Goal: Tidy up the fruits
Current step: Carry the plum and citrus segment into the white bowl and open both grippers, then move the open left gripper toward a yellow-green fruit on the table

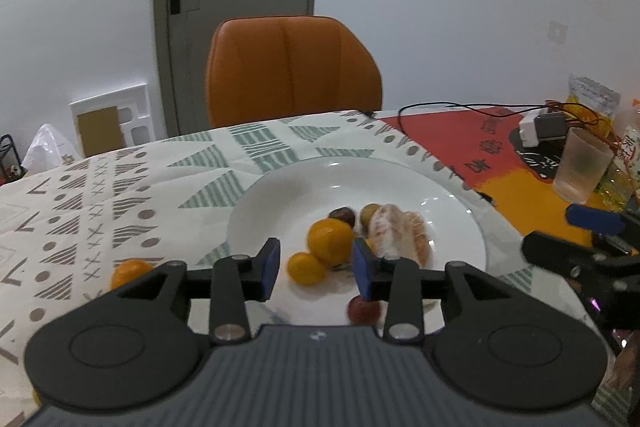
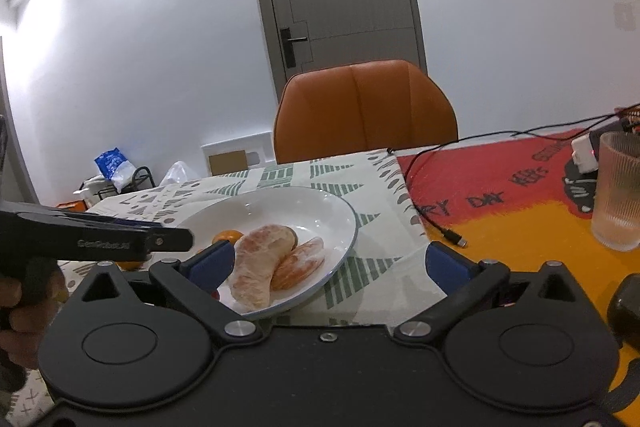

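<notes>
A white plate (image 1: 440,211) holds a large orange fruit (image 1: 330,241), a small orange one (image 1: 306,269), a dark red fruit (image 1: 342,215), a greenish one (image 1: 367,214), peeled pomelo segments (image 1: 400,233) and a red fruit (image 1: 362,311) near its front. My left gripper (image 1: 316,273) is open and empty just above the plate's near side. Another orange fruit (image 1: 130,273) lies on the cloth left of the plate. My right gripper (image 2: 328,265) is open and empty, near the plate's (image 2: 340,215) right edge, with the pomelo segments (image 2: 264,263) by its left finger.
An orange chair (image 1: 292,71) stands behind the table. A frosted cup (image 1: 580,165), a white charger with cables (image 1: 540,131) and snack bags (image 1: 592,99) stand at the right on the red and yellow mat (image 1: 460,139). A USB cable end (image 2: 454,237) lies on the mat.
</notes>
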